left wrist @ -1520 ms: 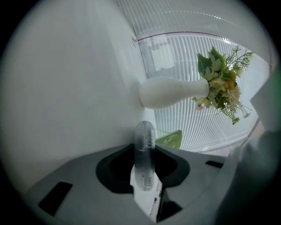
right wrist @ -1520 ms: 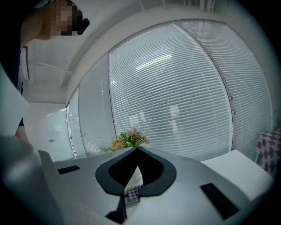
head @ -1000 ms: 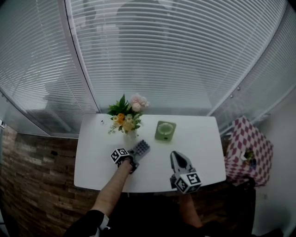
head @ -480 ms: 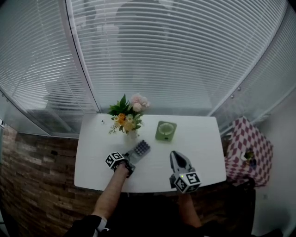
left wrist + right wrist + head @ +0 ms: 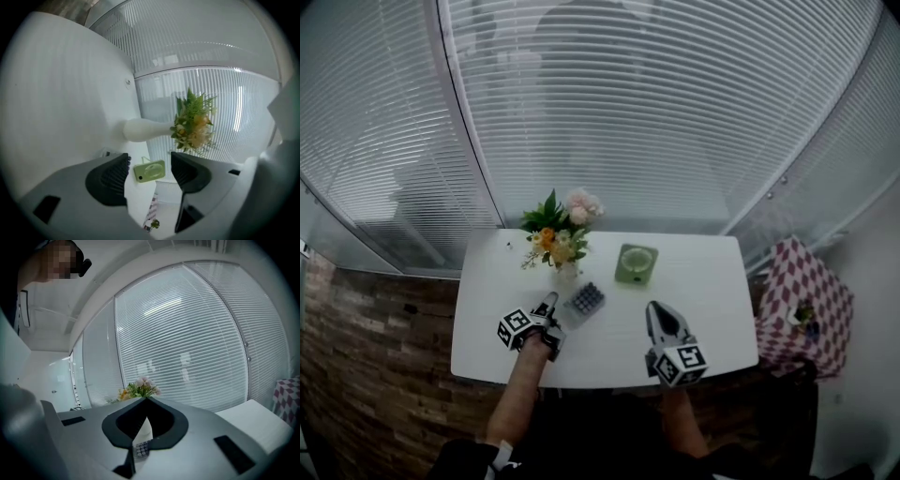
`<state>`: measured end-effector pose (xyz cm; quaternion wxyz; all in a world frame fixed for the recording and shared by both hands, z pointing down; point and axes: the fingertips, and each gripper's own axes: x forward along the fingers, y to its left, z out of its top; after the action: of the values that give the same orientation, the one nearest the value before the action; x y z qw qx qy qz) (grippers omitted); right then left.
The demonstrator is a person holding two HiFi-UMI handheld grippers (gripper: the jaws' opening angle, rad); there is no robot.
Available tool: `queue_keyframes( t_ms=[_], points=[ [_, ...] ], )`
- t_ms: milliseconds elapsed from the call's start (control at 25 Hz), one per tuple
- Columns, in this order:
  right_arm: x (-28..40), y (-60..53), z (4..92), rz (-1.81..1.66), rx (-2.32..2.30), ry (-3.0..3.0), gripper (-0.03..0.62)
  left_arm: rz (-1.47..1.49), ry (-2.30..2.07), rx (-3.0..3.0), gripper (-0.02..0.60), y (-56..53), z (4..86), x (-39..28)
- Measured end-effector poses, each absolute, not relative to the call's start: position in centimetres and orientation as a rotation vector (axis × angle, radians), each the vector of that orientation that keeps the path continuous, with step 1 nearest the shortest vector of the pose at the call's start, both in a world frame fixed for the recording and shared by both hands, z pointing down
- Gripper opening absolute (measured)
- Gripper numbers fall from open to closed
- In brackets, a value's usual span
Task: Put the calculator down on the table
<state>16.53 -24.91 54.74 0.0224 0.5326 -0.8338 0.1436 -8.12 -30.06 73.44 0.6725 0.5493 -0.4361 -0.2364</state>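
Resting flat on the white table (image 5: 703, 281), the small grey keypad calculator (image 5: 586, 300) sits two o'clock off the left gripper (image 5: 550, 303), jaws just spread, empty; right gripper (image 5: 657, 314) pressed together. Placement looks done; retreat next.

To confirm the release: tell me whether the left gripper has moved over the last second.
Yes. The left gripper drew back leftward from the flower vase, off the calculator; its jaws have just been opening, nothing between them.

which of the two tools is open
The left tool: its jaws have just been opening and stand apart, nothing between them; the right tool is shut.
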Motion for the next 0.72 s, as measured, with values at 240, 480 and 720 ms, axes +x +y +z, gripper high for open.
queue_keyframes(
  t_ms=[240, 480, 720],
  points=[
    [16.9, -24.9, 54.6, 0.447, 1.668, -2.576, 0.006, -0.671, -0.909, 1.306, 0.265, -29.5, 67.3, -9.0],
    [17.5, -25.0, 55.1, 0.437, 1.688, -2.576, 0.006, -0.77, -0.936, 1.395, 0.265, -28.6, 61.9, -11.8],
    [17.1, -24.9, 55.0, 0.454, 1.684, -2.584, 0.006, -0.865, -0.893, 1.38, 0.265, -28.6, 58.2, -13.5]
  ],
)
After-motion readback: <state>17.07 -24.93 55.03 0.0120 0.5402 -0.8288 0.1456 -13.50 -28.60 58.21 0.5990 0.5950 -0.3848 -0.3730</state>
